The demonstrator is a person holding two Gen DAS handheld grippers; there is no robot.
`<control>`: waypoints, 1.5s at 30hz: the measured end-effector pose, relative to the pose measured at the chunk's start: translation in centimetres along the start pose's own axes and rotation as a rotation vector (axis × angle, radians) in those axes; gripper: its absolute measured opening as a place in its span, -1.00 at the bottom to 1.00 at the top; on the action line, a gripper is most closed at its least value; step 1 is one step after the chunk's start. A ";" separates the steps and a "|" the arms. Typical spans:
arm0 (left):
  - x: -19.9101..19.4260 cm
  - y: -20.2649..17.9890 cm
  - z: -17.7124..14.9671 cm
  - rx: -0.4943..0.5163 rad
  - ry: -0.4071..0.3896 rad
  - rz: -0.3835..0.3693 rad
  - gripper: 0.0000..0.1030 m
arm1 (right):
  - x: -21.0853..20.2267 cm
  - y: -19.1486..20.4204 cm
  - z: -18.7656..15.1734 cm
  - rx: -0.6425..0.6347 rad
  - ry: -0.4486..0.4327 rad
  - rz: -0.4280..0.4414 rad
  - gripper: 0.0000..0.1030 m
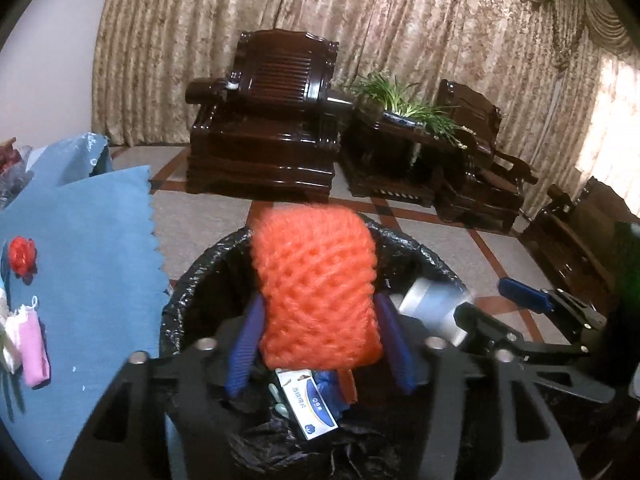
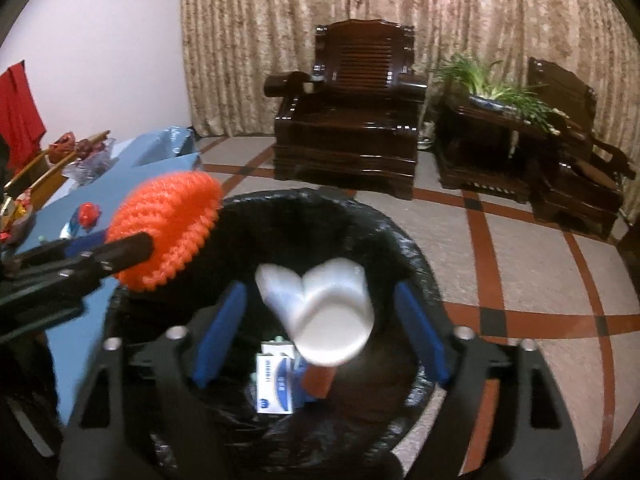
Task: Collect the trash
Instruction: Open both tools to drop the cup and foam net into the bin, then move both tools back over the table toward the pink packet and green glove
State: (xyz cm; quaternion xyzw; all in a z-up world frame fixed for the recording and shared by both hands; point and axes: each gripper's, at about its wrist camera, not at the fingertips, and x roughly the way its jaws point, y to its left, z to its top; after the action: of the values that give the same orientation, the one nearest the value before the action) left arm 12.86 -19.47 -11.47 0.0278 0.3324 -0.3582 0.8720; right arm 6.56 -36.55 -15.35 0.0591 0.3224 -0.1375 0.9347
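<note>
A bin lined with a black bag [image 1: 192,280] [image 2: 400,248] stands below both grippers. My left gripper [image 1: 320,320] is over the bin, its blue fingers spread beside an orange foam net [image 1: 316,284]; the net also shows in the right wrist view [image 2: 168,232]. My right gripper [image 2: 320,320] is open over the bin, and a crushed white paper cup [image 2: 324,312] is blurred in mid-air between its fingers, touching neither. The cup shows in the left wrist view too [image 1: 432,308]. A white and blue box [image 2: 276,384] lies inside the bin.
A table with a blue cloth [image 1: 92,248] stands left of the bin, holding a red bottle cap [image 1: 22,256] and pink and white items [image 1: 32,352]. Dark wooden armchairs [image 2: 348,120] and a side table with a plant [image 2: 492,96] stand before the curtains.
</note>
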 end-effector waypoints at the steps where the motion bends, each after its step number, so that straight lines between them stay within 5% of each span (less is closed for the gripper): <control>1: -0.2 0.2 -0.1 -0.001 -0.003 0.003 0.35 | 0.0 -0.1 -0.1 0.001 0.001 -0.004 0.63; 10: -3.5 3.6 -0.6 -0.053 -0.047 0.132 0.84 | -0.7 -0.1 0.2 0.043 -0.012 0.003 0.88; 29: -15.7 15.8 -4.1 -0.205 -0.161 0.492 0.86 | -1.2 14.7 4.2 -0.127 -0.069 0.279 0.90; 45: -19.9 24.2 -7.1 -0.325 -0.178 0.659 0.86 | 3.2 26.4 4.5 -0.244 -0.010 0.427 0.90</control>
State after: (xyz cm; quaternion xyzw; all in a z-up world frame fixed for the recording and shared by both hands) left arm 14.00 12.57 -9.66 -0.0365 0.2812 -0.0020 0.9589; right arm 19.39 -12.92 -13.17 0.0121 0.3124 0.1026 0.9443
